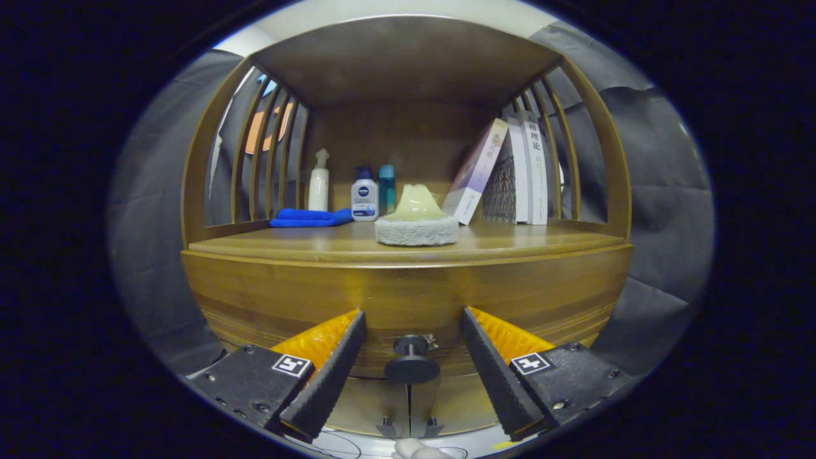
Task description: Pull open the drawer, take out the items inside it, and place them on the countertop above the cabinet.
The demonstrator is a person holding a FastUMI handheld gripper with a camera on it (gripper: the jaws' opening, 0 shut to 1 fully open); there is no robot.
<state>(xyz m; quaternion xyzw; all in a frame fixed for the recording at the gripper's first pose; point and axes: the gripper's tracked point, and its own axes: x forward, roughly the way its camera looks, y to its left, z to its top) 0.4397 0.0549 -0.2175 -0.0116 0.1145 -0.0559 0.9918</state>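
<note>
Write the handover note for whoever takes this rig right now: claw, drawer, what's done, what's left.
Claw: open, holding nothing, one finger on each side of the drawer knob without touching it.
Drawer: front flush with the cabinet, so it looks closed; contents hidden.
Countertop: already carries a round scrub pad, a blue cloth, bottles and leaning books.
Done: claw lined up on the knob.
Left: close on the knob, pull the drawer open, lift the items out onto the countertop.

Gripper [412,370]: fingers spread wide, holding nothing.
Knob [412,361]: on the drawer [408,299] front, between the fingers, not touched.
Countertop [331,245]: sponge brush [416,223] near the front edge.
Far left: blue cloth [309,218], three bottles [364,194].
Far right: leaning books [510,172].
</note>
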